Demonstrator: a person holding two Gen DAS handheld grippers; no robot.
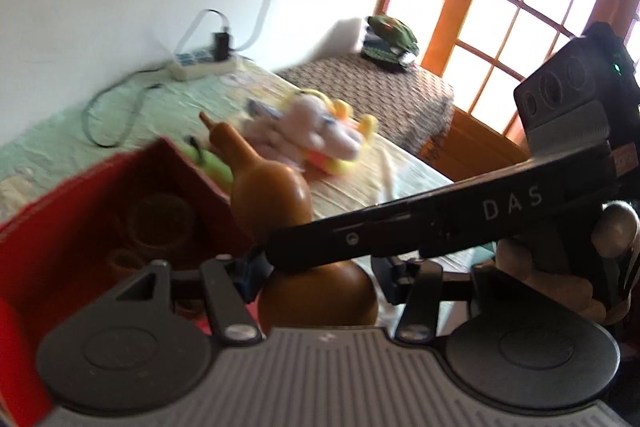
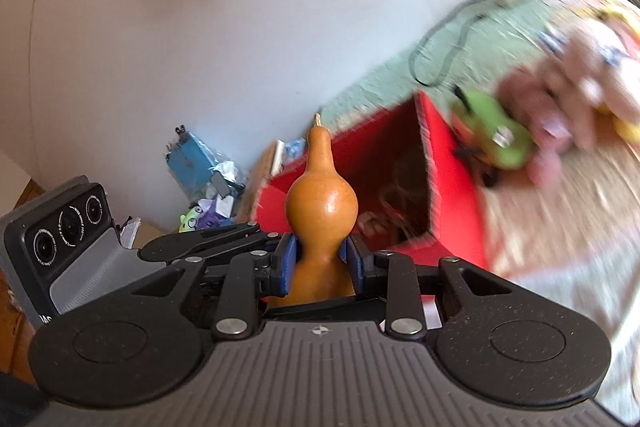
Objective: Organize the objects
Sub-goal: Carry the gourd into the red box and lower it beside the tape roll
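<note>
A brown gourd (image 2: 322, 203) stands upright with its narrow waist between the blue pads of my right gripper (image 2: 322, 259), which is shut on it. In the left wrist view the same gourd (image 1: 272, 195) sits between my left gripper's fingers (image 1: 316, 275), and the right gripper's black body (image 1: 440, 223) crosses in front of it. The left jaws are close beside the gourd's lower bulb; whether they press it is hidden. A red box (image 2: 440, 195) stands open behind the gourd, also seen in the left wrist view (image 1: 100, 211), with dark round objects inside.
A green toy (image 2: 492, 135) and a pink and yellow plush toy (image 1: 316, 135) lie on the bed beyond the box. A white power strip (image 1: 204, 65) with cables lies by the wall. A green toy tank (image 1: 390, 41) sits on a patterned stool by the window.
</note>
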